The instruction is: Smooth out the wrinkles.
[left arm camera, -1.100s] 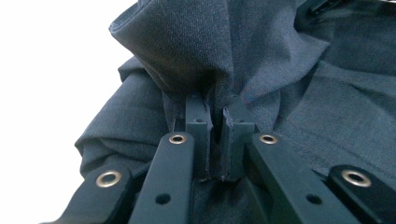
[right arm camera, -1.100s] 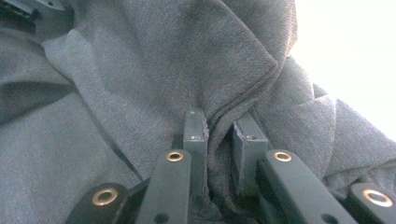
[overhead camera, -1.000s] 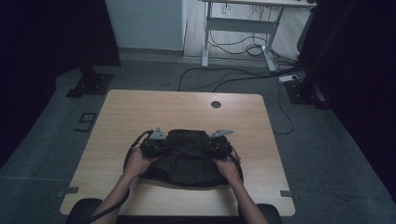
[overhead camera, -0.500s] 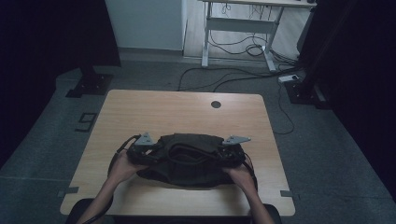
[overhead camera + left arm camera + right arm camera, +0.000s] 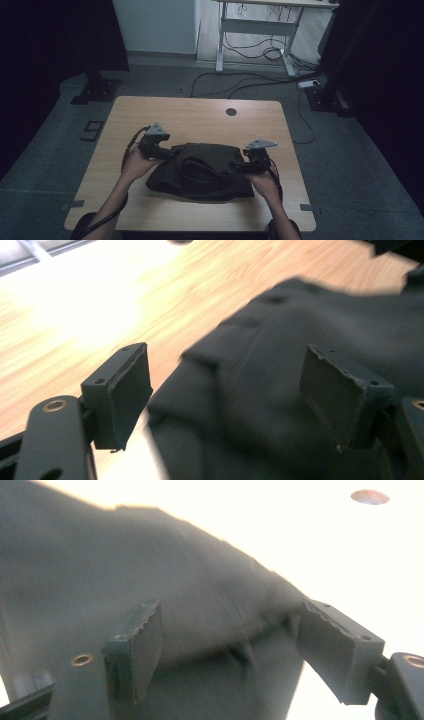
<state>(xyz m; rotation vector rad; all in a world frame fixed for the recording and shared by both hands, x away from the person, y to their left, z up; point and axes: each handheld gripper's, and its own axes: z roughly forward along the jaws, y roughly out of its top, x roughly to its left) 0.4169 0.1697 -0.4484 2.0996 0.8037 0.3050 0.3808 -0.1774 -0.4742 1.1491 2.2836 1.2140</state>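
Note:
A dark folded garment lies on the wooden table, toward the near edge. My left gripper is at its left end and my right gripper at its right end, each in a hand. In the left gripper view the left gripper has just been opening; the dark garment lies beyond the gap, clear of the pads. In the right gripper view the right gripper has also just been opening. The blurred garment is behind the gap, and neither pad presses on it.
A round cable hole sits in the far part of the table top. Beyond the table, cables run across the floor to a white desk frame. Black stand bases flank the table at left and right.
Both grippers were shut on the middle of the garment; now they have opened, let go of the cloth, risen a little and moved apart toward its ends. The garment lies spread wider.

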